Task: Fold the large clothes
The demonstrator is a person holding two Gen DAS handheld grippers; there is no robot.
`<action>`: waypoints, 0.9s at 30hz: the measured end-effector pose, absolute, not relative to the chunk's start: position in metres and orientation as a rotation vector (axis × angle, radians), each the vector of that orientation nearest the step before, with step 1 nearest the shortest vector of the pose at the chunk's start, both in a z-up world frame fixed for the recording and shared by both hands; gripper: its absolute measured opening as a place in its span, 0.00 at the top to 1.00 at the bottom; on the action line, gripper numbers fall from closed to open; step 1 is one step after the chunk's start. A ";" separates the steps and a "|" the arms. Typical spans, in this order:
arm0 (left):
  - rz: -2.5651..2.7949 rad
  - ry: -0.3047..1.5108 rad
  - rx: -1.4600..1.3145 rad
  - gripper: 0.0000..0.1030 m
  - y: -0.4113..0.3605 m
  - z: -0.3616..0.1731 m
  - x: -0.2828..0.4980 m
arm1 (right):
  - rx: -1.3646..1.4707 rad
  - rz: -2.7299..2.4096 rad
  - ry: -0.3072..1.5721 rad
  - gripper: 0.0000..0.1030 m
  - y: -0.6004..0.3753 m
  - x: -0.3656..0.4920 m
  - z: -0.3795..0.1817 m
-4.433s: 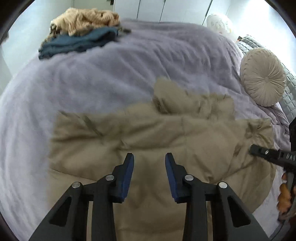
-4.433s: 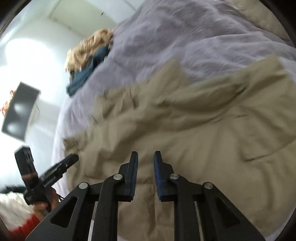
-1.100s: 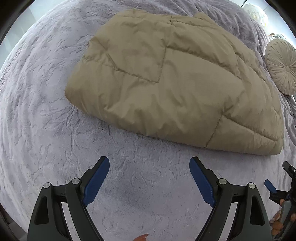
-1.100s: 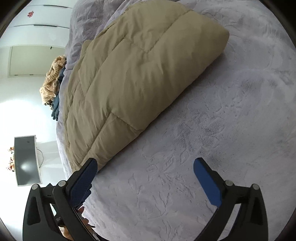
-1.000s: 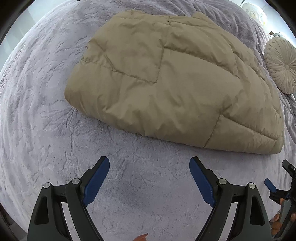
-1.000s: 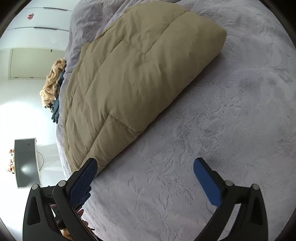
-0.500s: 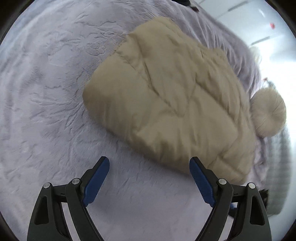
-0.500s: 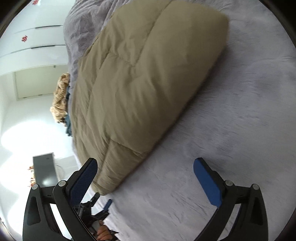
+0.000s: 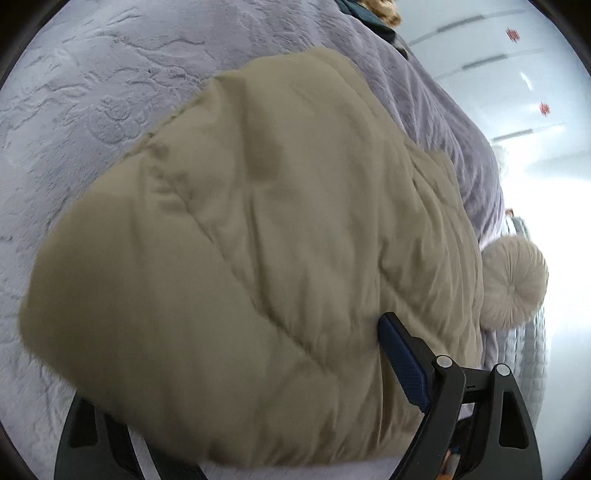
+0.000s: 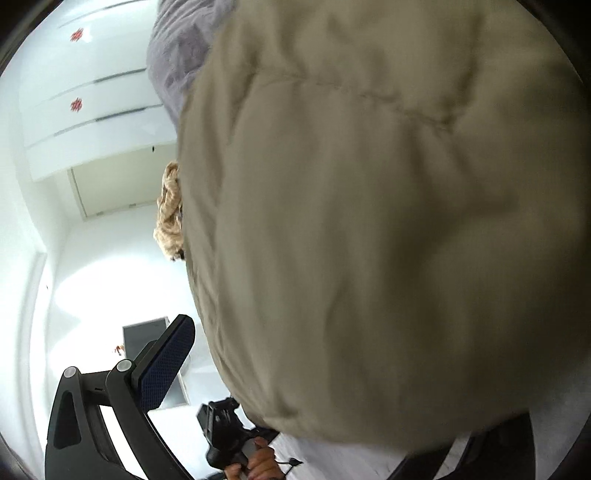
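Observation:
The folded beige puffer coat [image 9: 280,240] lies on the lilac bedspread [image 9: 74,92] and fills most of both views [image 10: 388,221]. My left gripper [image 9: 258,376] is open wide and pushed against the coat's near edge; its right finger [image 9: 402,354] rests on the fabric and its left finger is hidden under the coat. My right gripper [image 10: 332,369] is open wide too; its left finger [image 10: 166,362] shows beside the coat, the right finger is hidden behind it. The coat bulges between both pairs of jaws.
A round cream cushion [image 9: 513,284] lies right of the coat. A heap of tan and teal clothes [image 9: 373,14] sits at the bed's far edge; it also shows in the right wrist view [image 10: 170,210]. White wardrobe doors [image 10: 92,103] stand behind.
Both grippers, open throughout, have moved in from the bare bedspread onto the coat's opposite ends. The coat now bulges into the jaws and hides one finger of each gripper.

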State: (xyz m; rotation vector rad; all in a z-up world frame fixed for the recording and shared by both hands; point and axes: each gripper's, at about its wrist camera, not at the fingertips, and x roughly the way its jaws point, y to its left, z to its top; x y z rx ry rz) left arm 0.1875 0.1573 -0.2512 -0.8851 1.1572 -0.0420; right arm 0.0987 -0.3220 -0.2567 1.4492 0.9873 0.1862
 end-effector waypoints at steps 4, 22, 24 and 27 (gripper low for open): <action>-0.058 1.141 -0.920 0.66 0.155 -0.250 0.195 | 1.545 0.104 1.010 0.37 -0.325 0.096 -0.270; -0.178 1.078 -0.522 0.85 0.129 -0.141 0.108 | 1.508 0.229 1.056 0.76 -0.324 0.018 -0.230; -0.187 1.123 -0.537 0.85 0.135 -0.145 0.082 | 1.511 0.214 1.083 0.76 -0.323 -0.001 -0.232; -0.196 1.188 -0.561 0.85 0.146 -0.155 0.040 | 1.541 0.181 1.130 0.76 -0.319 -0.038 -0.243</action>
